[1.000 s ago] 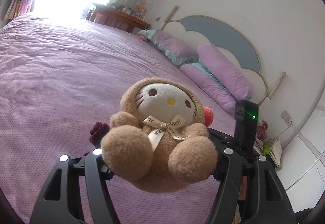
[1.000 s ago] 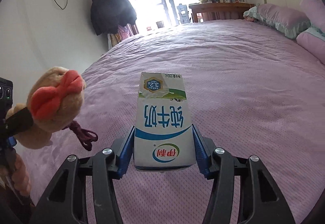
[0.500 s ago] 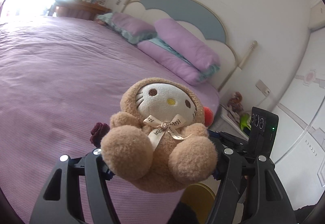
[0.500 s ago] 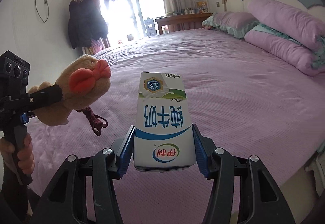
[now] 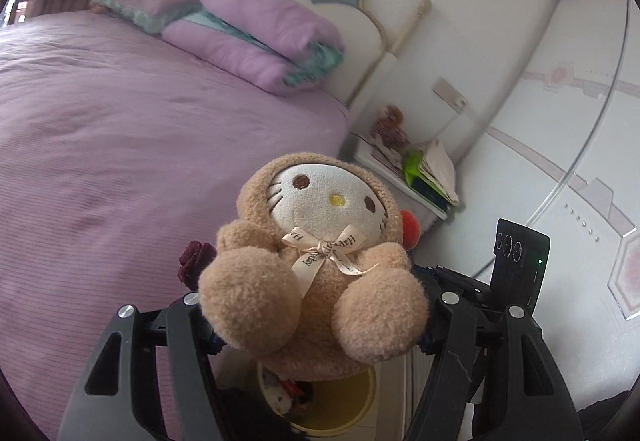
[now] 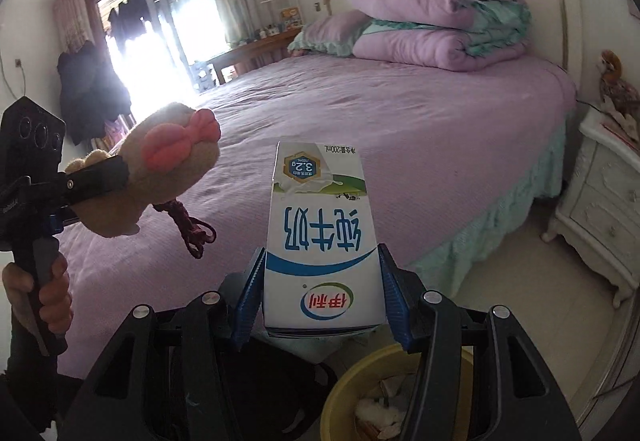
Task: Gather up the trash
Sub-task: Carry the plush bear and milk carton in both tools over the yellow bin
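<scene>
My left gripper is shut on a tan plush toy with a white cat face, a ribbon bow and a dark red cord. The toy also shows in the right wrist view, held over the bed's edge. My right gripper is shut on a white and blue milk carton, held upside down. A yellow trash bin with scraps inside sits on the floor just below the carton; it also shows under the toy in the left wrist view.
A bed with a purple cover fills the middle, with folded purple quilts at the headboard. A white nightstand with papers stands right of the bed. A dark bag lies left of the bin.
Both grippers have swung right and back from over the bed toward the bedside floor. The yellow bin has come into view below them. Both holds are unchanged.
</scene>
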